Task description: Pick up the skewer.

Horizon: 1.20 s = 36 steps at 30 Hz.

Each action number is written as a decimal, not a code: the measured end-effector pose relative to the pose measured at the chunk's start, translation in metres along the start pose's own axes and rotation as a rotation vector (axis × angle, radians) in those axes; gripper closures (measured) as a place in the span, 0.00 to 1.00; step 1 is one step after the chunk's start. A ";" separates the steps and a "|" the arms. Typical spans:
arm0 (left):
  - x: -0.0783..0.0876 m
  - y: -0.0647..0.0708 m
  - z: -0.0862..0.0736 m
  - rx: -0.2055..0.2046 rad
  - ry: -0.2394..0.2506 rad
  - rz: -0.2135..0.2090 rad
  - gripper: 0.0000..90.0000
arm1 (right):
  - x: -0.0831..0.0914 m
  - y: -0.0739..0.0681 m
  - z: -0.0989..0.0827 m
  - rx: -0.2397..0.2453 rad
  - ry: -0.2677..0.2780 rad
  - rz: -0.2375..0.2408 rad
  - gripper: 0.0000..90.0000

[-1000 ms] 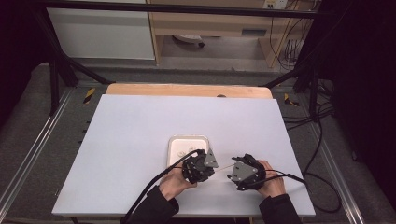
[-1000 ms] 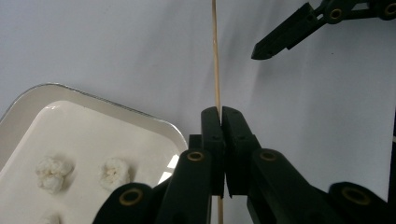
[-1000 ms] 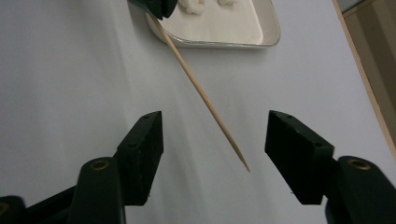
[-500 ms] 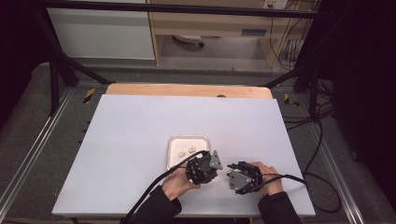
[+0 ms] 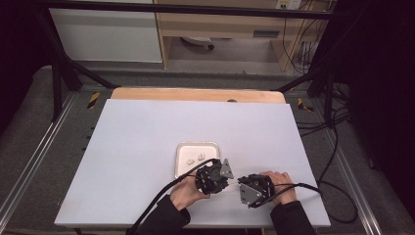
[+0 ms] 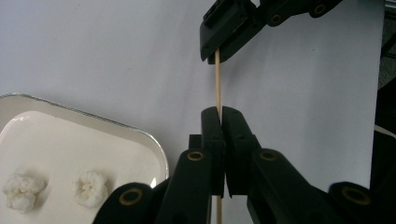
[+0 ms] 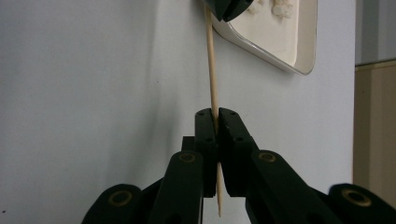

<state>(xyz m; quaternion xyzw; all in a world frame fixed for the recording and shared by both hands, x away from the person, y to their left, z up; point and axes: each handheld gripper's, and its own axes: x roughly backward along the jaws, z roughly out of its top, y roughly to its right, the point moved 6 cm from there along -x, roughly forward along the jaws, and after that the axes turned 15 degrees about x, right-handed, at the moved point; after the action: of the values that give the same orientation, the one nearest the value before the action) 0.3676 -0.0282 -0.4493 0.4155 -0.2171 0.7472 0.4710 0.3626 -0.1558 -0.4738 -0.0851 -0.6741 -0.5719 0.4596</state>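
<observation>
A thin wooden stick (image 6: 217, 79) is held between 2 tools, just above the white table (image 5: 147, 142), close to its near edge and a little right of the middle. The left hand-held gripper (image 5: 230, 179) pinches one end of the stick. Its 2 black jaws are pressed together on the wood, and in the left gripper view the stick runs up out of them to the other tool. The right hand-held gripper (image 5: 238, 181) pinches the other end. Its jaws have just been closing, and now they squeeze the stick tight. In the right gripper view the stick (image 7: 211, 60) goes up from these jaws to the left tool at the top, and its sharp tip pokes out below the jaws.

The 2 tools face each other, tips near but not touching, with the stick between them. A left hand (image 5: 185, 194) and a right hand (image 5: 280, 182) hold the tools, and both come in from the near edge of the table. A black cable trails from each tool.

A small white tray (image 5: 183, 149) sits on the table just behind the left tool, closer to the near edge than the far edge. 2 little white puffy pieces (image 5: 195, 158) lie in it, side by side. They look like popcorn (image 6: 91, 187).
</observation>
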 end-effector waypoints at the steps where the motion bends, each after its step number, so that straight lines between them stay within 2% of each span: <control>1: 0.000 0.000 0.000 0.001 -0.001 -0.004 0.98 | 0.000 -0.001 0.001 0.003 -0.001 0.003 0.98; 2: 0.000 -0.001 0.000 0.002 -0.006 -0.005 0.97 | 0.000 0.000 0.001 0.026 -0.006 0.002 0.98; 6: 0.003 -0.003 -0.001 -0.002 -0.011 0.017 0.93 | 0.001 0.001 0.002 0.031 -0.006 -0.003 0.98; 7: 0.004 -0.005 -0.002 -0.004 -0.012 0.035 0.85 | 0.002 0.001 0.002 0.039 -0.016 -0.003 0.98; 10: 0.008 -0.009 -0.004 -0.001 -0.039 0.046 0.81 | 0.002 0.001 0.002 0.048 -0.030 -0.002 0.98; 12: 0.009 -0.011 -0.007 0.004 -0.074 0.045 0.78 | 0.001 0.002 0.002 0.065 -0.048 0.000 0.98; 14: 0.007 -0.013 -0.010 0.000 -0.120 0.041 0.78 | 0.001 0.002 0.003 0.075 -0.056 0.003 0.98; 18: 0.002 -0.014 -0.014 -0.002 -0.179 0.034 0.81 | -0.001 0.004 0.005 0.096 -0.071 0.001 0.98; 20: -0.001 -0.012 -0.015 -0.011 -0.192 0.028 0.87 | -0.001 0.005 0.007 0.109 -0.077 0.003 0.98; 25: -0.006 -0.007 -0.017 -0.026 -0.205 0.036 0.96 | -0.001 0.005 0.009 0.133 -0.088 0.003 0.98; 26: -0.006 -0.008 -0.017 -0.038 -0.217 0.044 0.96 | -0.001 0.005 0.009 0.133 -0.088 0.003 0.98; 33: -0.006 -0.008 -0.018 -0.053 -0.229 0.058 0.98 | -0.001 0.007 0.011 0.167 -0.087 -0.002 0.98; 34: -0.006 -0.008 -0.018 -0.057 -0.227 0.063 0.98 | 0.000 0.006 0.011 0.143 -0.091 -0.001 0.98; 36: -0.005 -0.008 -0.018 -0.056 -0.221 0.069 0.98 | 0.000 0.006 0.011 0.144 -0.090 -0.003 0.98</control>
<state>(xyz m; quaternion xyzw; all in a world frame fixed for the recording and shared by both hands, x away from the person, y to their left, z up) 0.3678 -0.0142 -0.4641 0.4742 -0.3026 0.7062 0.4299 0.3607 -0.1439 -0.4689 -0.0766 -0.7337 -0.5182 0.4328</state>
